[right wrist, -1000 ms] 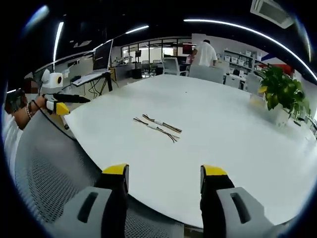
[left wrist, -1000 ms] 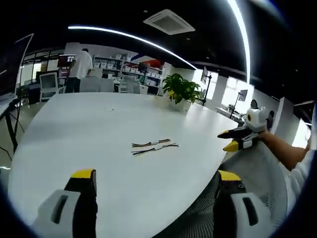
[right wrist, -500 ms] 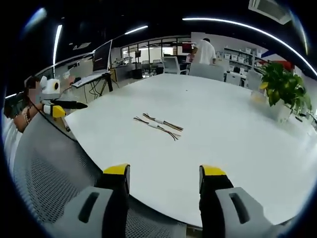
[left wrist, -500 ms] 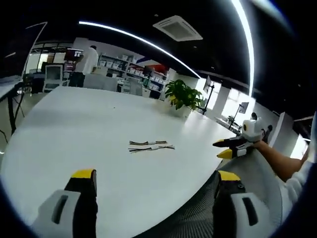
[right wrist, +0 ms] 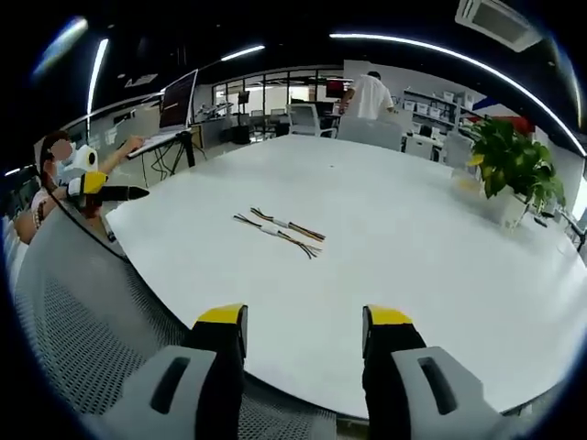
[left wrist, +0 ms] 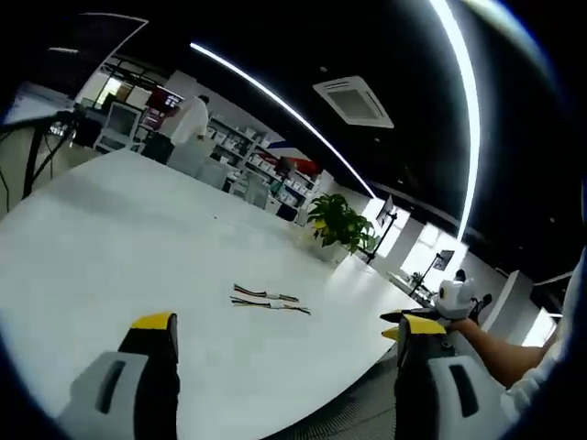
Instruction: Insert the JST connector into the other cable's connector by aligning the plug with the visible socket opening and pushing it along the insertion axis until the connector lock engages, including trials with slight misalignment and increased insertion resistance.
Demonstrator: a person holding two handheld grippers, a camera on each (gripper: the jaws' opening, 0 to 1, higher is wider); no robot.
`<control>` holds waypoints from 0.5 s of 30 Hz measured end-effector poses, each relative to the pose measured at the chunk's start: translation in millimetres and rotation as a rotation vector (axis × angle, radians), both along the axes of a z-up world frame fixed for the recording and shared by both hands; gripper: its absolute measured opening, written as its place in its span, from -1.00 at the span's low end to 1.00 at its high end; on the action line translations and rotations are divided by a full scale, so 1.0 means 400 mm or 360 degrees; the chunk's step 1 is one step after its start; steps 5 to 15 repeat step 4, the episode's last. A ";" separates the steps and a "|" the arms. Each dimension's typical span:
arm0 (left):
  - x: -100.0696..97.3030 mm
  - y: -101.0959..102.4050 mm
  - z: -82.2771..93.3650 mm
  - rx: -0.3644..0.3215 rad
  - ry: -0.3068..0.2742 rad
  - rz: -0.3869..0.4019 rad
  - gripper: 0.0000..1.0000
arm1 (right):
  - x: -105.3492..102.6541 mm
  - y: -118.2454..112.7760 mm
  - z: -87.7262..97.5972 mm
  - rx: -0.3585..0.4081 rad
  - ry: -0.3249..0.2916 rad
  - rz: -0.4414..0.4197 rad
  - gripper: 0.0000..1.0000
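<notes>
Two short cables with white connectors lie side by side on the white table [right wrist: 431, 247], one [right wrist: 292, 225] just beyond the other [right wrist: 273, 236]. The left gripper view shows the same pair, the farther cable [left wrist: 266, 294] and the nearer cable [left wrist: 271, 306]. My left gripper [left wrist: 289, 323] is open and holds nothing, well short of the cables. My right gripper [right wrist: 304, 316] is open too, near the table's edge with nothing between its jaws. The right gripper [left wrist: 438, 310] also shows at the right of the left gripper view, and the left gripper [right wrist: 96, 188] at the left of the right gripper view.
A potted plant [right wrist: 515, 163] stands on the table's far side. A grey mesh chair back [right wrist: 83, 339] lies below the table edge. Beyond the table a person [right wrist: 371, 96] stands among desks, shelves and a monitor [right wrist: 177, 92].
The left gripper view has tilted and swung, so the table looks slanted. The right gripper view shifted slightly. The cables lie where they were. Both grippers stay open.
</notes>
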State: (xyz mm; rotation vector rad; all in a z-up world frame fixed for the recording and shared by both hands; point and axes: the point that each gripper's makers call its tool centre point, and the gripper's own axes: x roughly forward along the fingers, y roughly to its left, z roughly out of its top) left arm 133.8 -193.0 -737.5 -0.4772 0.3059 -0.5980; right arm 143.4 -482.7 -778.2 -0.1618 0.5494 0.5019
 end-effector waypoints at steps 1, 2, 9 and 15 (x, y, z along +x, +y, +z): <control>0.000 -0.001 0.000 -0.0002 0.0001 -0.0005 0.97 | 0.000 -0.002 -0.001 -0.0004 0.0002 -0.0005 -0.03; 0.000 -0.006 0.000 -0.0011 0.0008 -0.0017 0.97 | -0.001 -0.003 -0.004 -0.0016 0.0011 -0.0008 -0.02; 0.001 -0.003 0.000 -0.0013 0.0014 -0.0002 0.97 | -0.002 -0.003 -0.005 -0.0017 0.0018 -0.0003 0.00; 0.001 -0.003 0.000 -0.0013 0.0014 -0.0002 0.97 | -0.002 -0.003 -0.005 -0.0017 0.0018 -0.0003 0.00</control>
